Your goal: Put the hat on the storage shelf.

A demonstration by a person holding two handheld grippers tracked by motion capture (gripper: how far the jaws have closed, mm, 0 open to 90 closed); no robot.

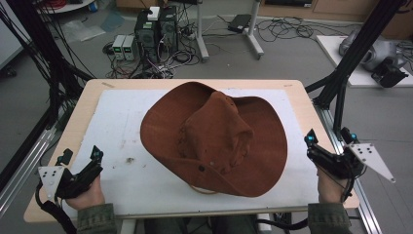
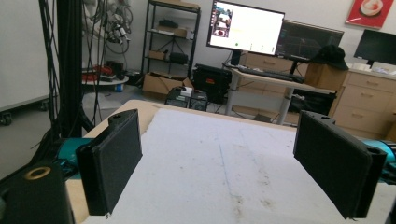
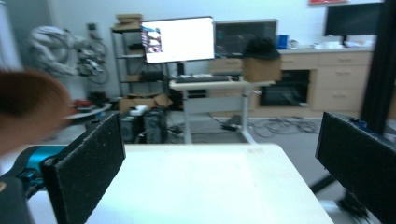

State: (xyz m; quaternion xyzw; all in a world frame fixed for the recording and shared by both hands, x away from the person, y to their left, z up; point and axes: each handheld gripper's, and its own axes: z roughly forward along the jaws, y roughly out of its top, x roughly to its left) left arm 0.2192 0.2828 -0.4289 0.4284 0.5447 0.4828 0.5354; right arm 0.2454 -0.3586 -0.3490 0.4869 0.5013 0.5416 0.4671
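Centrally, we see a brown hat (image 1: 214,139) on the table (image 1: 122,122), our left gripper (image 1: 90,168) and right gripper (image 1: 316,148) both wide apart, holding nothing.

From my station I can't read a single word, number or brand. The lit monitor (image 2: 246,28) behind the table shows a window with lines too small to make out, the red poster (image 2: 370,11) on the wall carries a picture with no legible lettering, and the right gripper view is too blurred.
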